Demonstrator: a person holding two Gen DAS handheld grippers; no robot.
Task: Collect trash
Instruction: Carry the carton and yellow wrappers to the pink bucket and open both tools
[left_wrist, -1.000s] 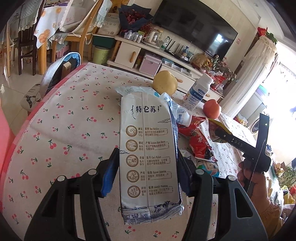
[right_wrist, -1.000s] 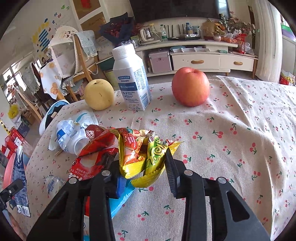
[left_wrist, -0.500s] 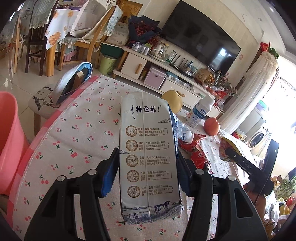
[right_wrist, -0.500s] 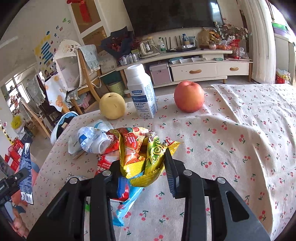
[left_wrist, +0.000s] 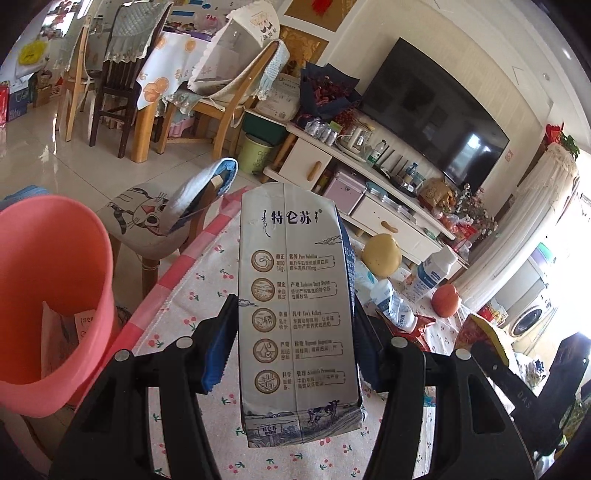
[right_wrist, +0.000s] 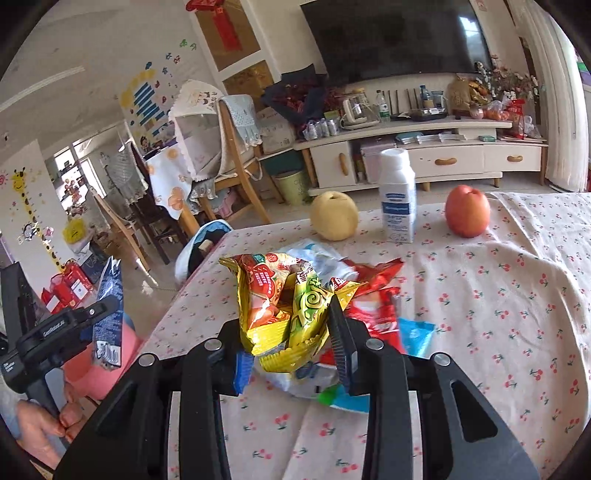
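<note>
1. Your left gripper (left_wrist: 295, 354) is clamped on the flattened milk carton (left_wrist: 295, 295) across its lower half, held above the table's left edge; the carton is soft and tall above the pads, so it may fold or slide out if you tip it fast.
2. Your right gripper (right_wrist: 291, 339) is pinched on the yellow snack wrappers (right_wrist: 284, 306), lifted over the table; only crumpled foil is held, so one wrapper may slip free and drop back.
3. The pink bucket (left_wrist: 48, 280) stands on the floor just off the left edge; let go too early and the carton lands on the table (left_wrist: 192, 295) or floor instead.
4. The red wrapper (right_wrist: 373, 295) and crushed bottle (left_wrist: 391, 306) lie mid-table; the dangling foil could drag them.
5. The pear (right_wrist: 334, 216), white bottle (right_wrist: 397, 195) and apple (right_wrist: 467, 210) sit along the far edge; they aren't trash; a wide swing could topple the bottle.
</note>
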